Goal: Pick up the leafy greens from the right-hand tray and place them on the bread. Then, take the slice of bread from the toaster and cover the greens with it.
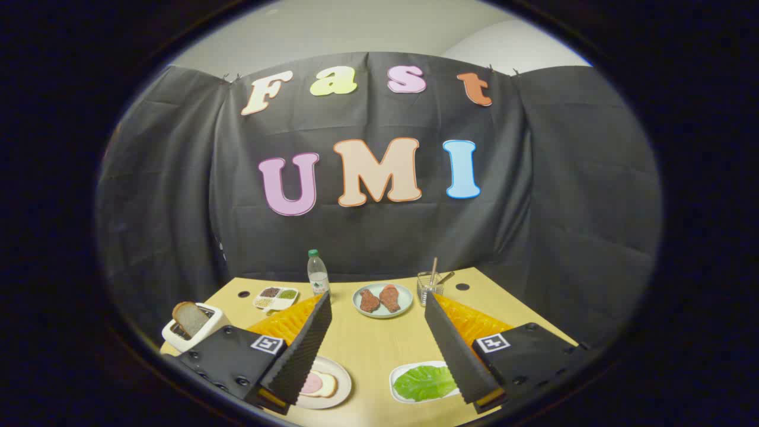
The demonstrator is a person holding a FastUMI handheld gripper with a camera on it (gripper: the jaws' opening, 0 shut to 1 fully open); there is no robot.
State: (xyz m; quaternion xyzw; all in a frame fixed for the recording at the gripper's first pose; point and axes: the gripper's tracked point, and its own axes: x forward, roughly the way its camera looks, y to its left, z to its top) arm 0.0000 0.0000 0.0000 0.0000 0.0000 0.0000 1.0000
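We hold the gripper (377, 350) wide open, gripping nothing | lettuce leaf (424, 382) on white tray (396, 372) at 5 o'clock by right finger | bread on plate (323, 386) at 7 o'clock | toaster (191, 329) slice at 9 o'clock | risk: limp leaf slipping from 2 fingers.
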